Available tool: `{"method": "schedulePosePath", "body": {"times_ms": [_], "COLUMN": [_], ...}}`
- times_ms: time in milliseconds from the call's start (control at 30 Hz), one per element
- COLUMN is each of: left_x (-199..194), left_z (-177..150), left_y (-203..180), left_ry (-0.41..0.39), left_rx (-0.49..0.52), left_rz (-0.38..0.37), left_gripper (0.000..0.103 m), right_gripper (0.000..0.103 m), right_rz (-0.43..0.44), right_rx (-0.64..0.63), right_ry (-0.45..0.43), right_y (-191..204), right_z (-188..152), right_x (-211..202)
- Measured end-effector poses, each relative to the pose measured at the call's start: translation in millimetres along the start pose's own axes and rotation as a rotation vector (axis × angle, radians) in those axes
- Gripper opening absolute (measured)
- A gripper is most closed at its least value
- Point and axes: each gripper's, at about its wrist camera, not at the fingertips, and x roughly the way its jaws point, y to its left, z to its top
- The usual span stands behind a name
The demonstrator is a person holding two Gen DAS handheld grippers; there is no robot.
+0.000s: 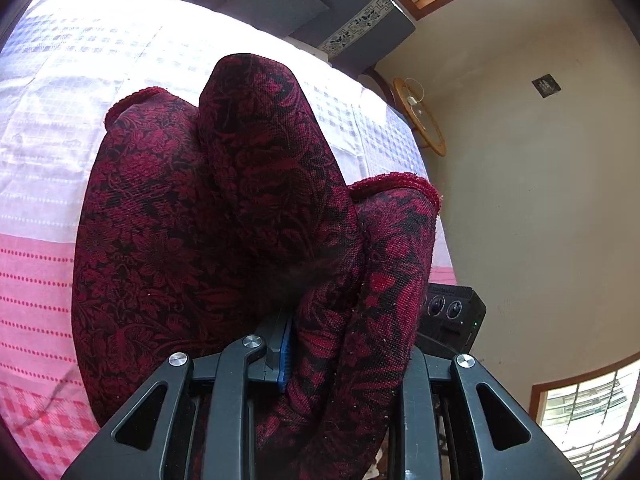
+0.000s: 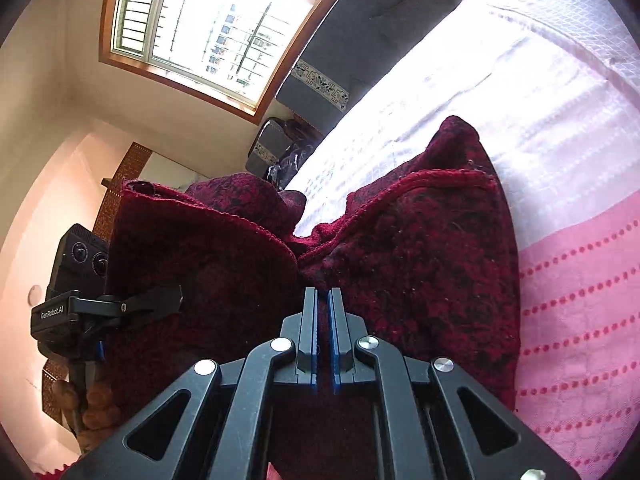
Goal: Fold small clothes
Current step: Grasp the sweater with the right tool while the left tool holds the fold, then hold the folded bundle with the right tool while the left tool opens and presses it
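Beige walls (image 1: 520,160); wood-framed barred window (image 2: 200,28), brightly daylit; grey cushioned headboard (image 1: 304,4) along the far edge of the pink-and-white bedspread (image 1: 36,272).

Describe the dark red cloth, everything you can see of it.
The cloth is a woven fabric, deep red with a black flower pattern and a plain red stitched hem. It hangs bunched in thick folds above the bedsheet. The left gripper is shut on one fold; only one blue-padded finger shows. The right gripper looks nearly closed with cloth right behind its fingers; whether it pinches any is unclear.
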Motion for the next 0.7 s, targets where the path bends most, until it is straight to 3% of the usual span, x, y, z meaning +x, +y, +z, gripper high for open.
{"method": "schedulePosePath", "body": {"times_ms": [200, 300, 367, 433, 567, 633, 700], "left_x": [26, 23, 20, 8, -30, -48, -57], "left_z": [-3, -5, -3, -1, -17, -27, -42], "left_y": [-7, -3, -4, -12, -32, -23, -4], "left_ry": [0.045, 0.052, 0.061, 0.021, -0.089, -0.159, -0.202], "left_rx": [0.021, -0.071, -0.12, -0.078, 0.136, 0.207, 0.218], "left_rz": [-0.053, -0.25, -0.371, -0.375, -0.326, -0.266, -0.253], "left_gripper": [0.04, 0.064, 0.064, 0.064, 0.064, 0.065, 0.065], "right_gripper": [0.008, 0.008, 0.008, 0.008, 0.01, 0.018, 0.028], "right_rz": [-0.012, -0.018, -0.007, -0.009, -0.018, -0.012, 0.002], "right_rx": [0.047, 0.06, 0.081, 0.103, 0.118, 0.126, 0.15], "right_ry": [-0.014, -0.021, -0.029, -0.04, -0.071, -0.09, -0.113], "right_y": [-23, -31, -35, -36, -42, -45, -51], "right_z": [-11, -13, -14, -16, -18, -18, -18], "right_x": [-21, -24, -25, -27, -45, -58, -72]}}
